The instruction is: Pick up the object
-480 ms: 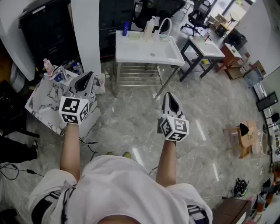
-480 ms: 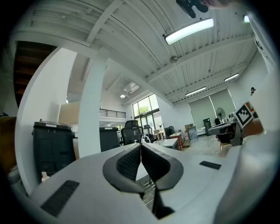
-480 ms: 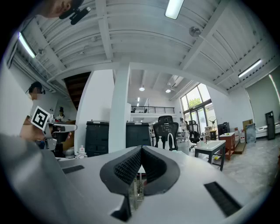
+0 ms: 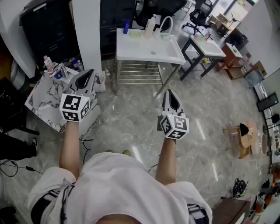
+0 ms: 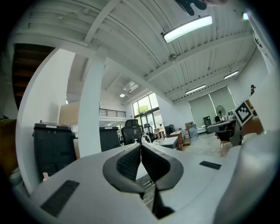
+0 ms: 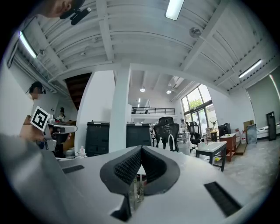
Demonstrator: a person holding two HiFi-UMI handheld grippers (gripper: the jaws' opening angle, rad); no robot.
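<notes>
You stand on the stone floor [image 4: 131, 116] with your left gripper [image 4: 85, 79] and right gripper [image 4: 169, 97] held out ahead, each with its jaws pressed together on nothing. Which object is meant cannot be told. Bottles [image 4: 150, 25] stand on the white table [image 4: 148, 54] ahead, well apart from both grippers, and a marble-patterned table [image 4: 41, 105] sits at your left.

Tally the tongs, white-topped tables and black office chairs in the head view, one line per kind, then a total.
Tongs: 2, left tongs and right tongs
White-topped tables: 2
Black office chairs: 2
Total: 6
</notes>
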